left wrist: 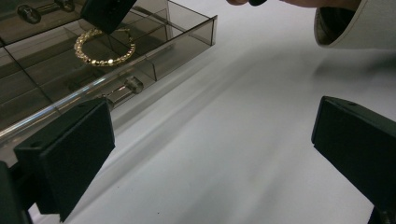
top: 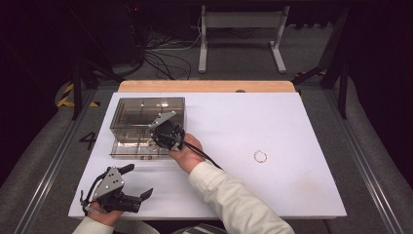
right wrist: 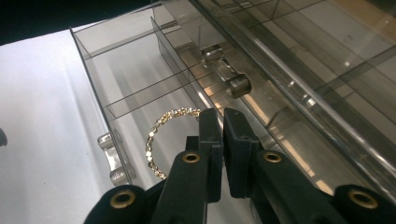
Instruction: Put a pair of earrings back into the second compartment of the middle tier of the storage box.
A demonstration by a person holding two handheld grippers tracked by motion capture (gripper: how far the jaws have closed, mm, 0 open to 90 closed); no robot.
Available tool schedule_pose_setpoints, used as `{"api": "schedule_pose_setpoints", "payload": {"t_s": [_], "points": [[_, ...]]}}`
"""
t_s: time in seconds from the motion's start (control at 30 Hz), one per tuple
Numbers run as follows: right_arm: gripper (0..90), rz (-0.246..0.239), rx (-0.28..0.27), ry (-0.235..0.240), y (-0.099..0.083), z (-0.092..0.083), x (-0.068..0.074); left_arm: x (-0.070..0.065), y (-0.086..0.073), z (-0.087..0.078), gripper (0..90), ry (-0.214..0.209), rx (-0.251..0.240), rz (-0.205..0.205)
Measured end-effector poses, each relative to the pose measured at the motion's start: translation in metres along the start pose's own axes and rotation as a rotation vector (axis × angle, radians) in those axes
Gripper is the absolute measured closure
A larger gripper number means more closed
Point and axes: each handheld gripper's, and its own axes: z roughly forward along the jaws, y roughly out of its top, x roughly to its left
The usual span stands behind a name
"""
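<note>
In the pulled-out drawer of the clear organizer box, the gold bracelet lies by the right gripper, fingers closed, seemingly pinching it. From above, a second bracelet sits on the tabletop. Left gripper hangs open.

Surface: white board laid over a wooden tabletop; the wood shows as a strip along the far edge.
Far left: smoked clear drawer box stands on the board, its lower drawer pulled out toward the near side.
Right of centre: small gold ring of chain, flat on the board, well apart from the box.
Near left corner: left gripper low over the board; contact can't be told.
</note>
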Motion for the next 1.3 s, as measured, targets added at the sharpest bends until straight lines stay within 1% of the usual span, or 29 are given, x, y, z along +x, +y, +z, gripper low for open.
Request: {"api": "schedule_pose_setpoints", "payload": {"t_s": [0.1, 0.13, 0.17, 0.2, 0.3, 0.33, 0.4, 0.47, 0.6, 0.73, 0.87, 0.9, 1.1, 1.3], "points": [[86.8, 0.002, -0.002, 0.003, 0.001, 0.002, 0.002, 0.000, 0.000, 0.000, 0.2, 0.000, -0.002, 0.000], [86.4, 0.012, -0.002, 0.008, 0.001, 0.003, 0.003, 0.000, 0.000, 0.000, 0.2, -0.002, -0.001, -0.002], [85.3, 0.008, 0.001, 0.015, 0.000, 0.004, 0.003, 0.000, 0.000, -0.001, 0.2, -0.002, -0.001, -0.002], [80.1, 0.010, -0.002, 0.023, 0.000, 0.004, 0.003, 0.000, 0.000, -0.001, 0.2, -0.002, -0.002, -0.002], [73.5, 0.023, -0.018, 0.036, 0.001, 0.002, 0.002, 0.000, 0.000, -0.001, 0.2, -0.002, -0.001, -0.002], [72.4, 0.033, -0.023, 0.036, 0.002, 0.000, 0.002, 0.000, 0.000, 0.000, 0.2, -0.002, -0.001, -0.003], [69.7, 0.038, -0.027, 0.040, 0.002, -0.004, 0.000, 0.000, 0.000, 0.000, 0.2, -0.002, -0.002, -0.003], [67.8, 0.042, -0.019, 0.043, 0.002, -0.008, -0.002, 0.000, 0.000, 0.000, 0.2, 0.001, -0.002, -0.001], [65.6, 0.050, -0.027, 0.055, 0.001, -0.020, -0.007, 0.000, 0.000, 0.000, 0.2, 0.001, -0.001, -0.001], [60.9, 0.051, -0.044, 0.063, -0.001, -0.035, -0.013, 0.000, 0.000, 0.001, 0.2, 0.003, 0.001, 0.004], [57.4, 0.060, -0.057, 0.069, -0.004, -0.049, -0.021, 0.000, 0.000, 0.001, 0.2, 0.001, 0.003, 0.003], [56.9, 0.063, -0.061, 0.074, -0.005, -0.053, -0.023, -0.001, 0.000, 0.002, 0.2, -0.001, 0.003, -0.005], [56.8, 0.073, -0.087, 0.066, -0.011, -0.074, -0.035, 0.000, 0.000, 0.003, 0.2, 0.001, 0.010, 0.004], [56.7, 0.074, -0.087, 0.056, -0.016, -0.085, -0.041, 0.000, 0.001, 0.003, 0.2, 0.003, 0.009, 0.005]]}}
